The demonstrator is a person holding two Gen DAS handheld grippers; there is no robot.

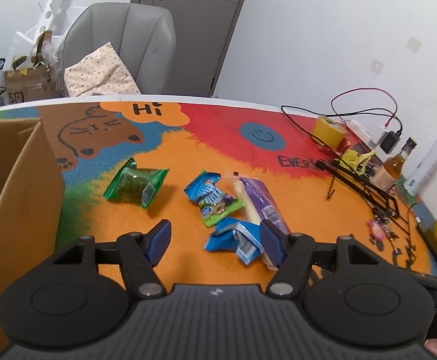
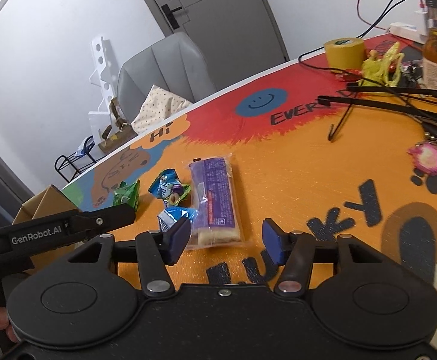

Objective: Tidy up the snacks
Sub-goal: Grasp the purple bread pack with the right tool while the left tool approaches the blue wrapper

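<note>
Several snack packets lie on the orange part of the table mat. A green packet [image 1: 135, 184] [image 2: 127, 198] lies leftmost. A blue-green packet [image 1: 213, 199] [image 2: 170, 188] lies in the middle. A small blue packet [image 1: 236, 238] [image 2: 174, 216] lies nearest. A long purple biscuit pack [image 1: 262, 207] [image 2: 215, 201] lies at the right. My left gripper [image 1: 215, 240] is open and empty above the small blue packet; its body [image 2: 68, 228] shows in the right wrist view. My right gripper [image 2: 226, 238] is open and empty over the near end of the purple pack.
A cardboard box [image 1: 17, 198] [image 2: 42, 207] stands at the left table edge. At the right are a yellow tape roll [image 1: 329, 130] [image 2: 344, 51], cables, a black wire rack [image 1: 365, 184], bottles [image 2: 436, 57] and a pink keychain [image 2: 427, 157]. A grey chair [image 1: 122, 48] stands behind.
</note>
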